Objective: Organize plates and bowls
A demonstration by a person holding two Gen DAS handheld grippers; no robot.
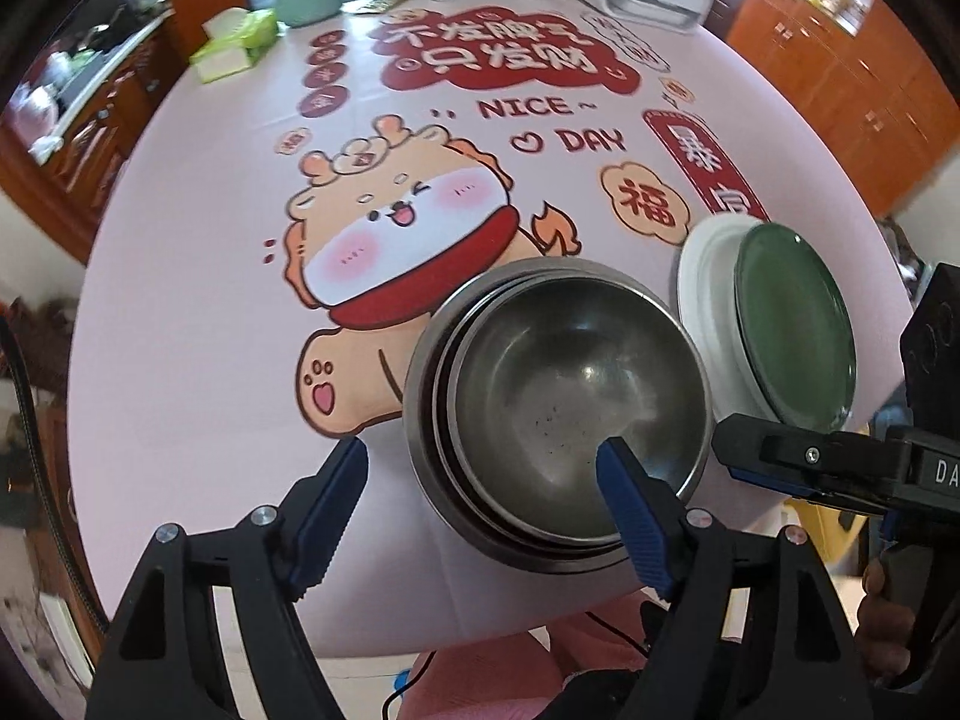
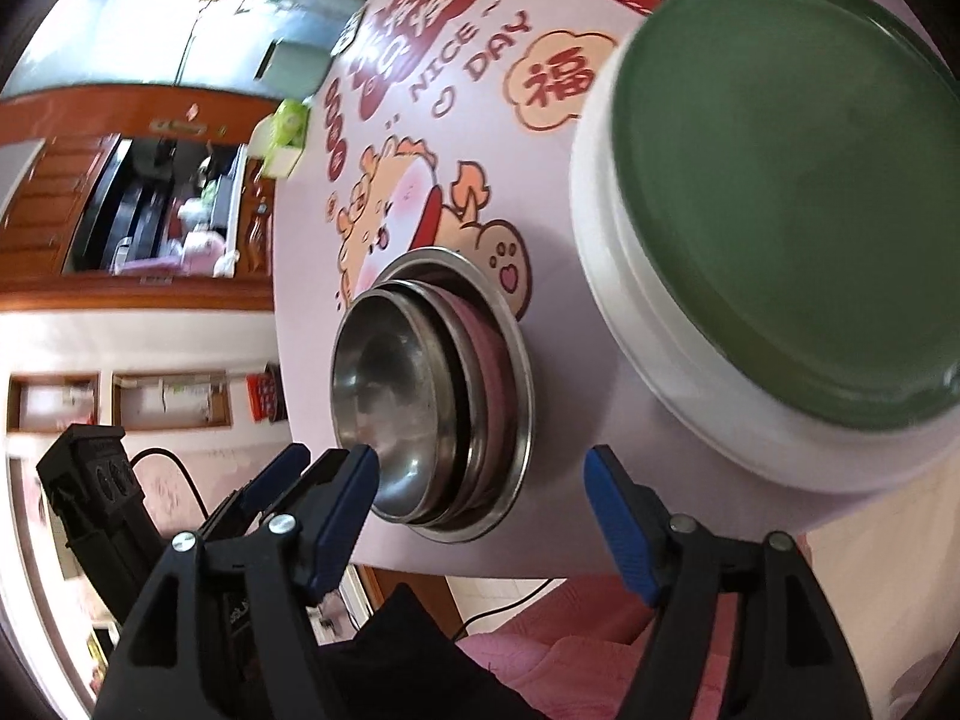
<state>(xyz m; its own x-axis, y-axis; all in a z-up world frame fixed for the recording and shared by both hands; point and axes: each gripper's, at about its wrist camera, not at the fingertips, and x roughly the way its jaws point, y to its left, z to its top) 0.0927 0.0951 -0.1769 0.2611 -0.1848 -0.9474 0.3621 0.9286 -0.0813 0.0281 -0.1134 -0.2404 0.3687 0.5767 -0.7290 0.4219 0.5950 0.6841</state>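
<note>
Upright, nested steel bowls (image 1: 558, 408) sit mouths-up beside stacked plates (image 1: 774, 324).

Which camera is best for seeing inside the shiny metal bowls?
The left wrist view. It looks down into the stacked metal bowls, so the top bowl's whole inside and the nested rims show. The right wrist view shows the same bowls tilted from the side, with the inside squashed and partly hidden by a gripper finger.

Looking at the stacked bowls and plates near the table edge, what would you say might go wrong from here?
1. The nested steel bowls sit close to the table's near edge; a nudge from the open left tongs might push them off.
2. The green plate lies off-centre on the white plate and may slide.
</note>
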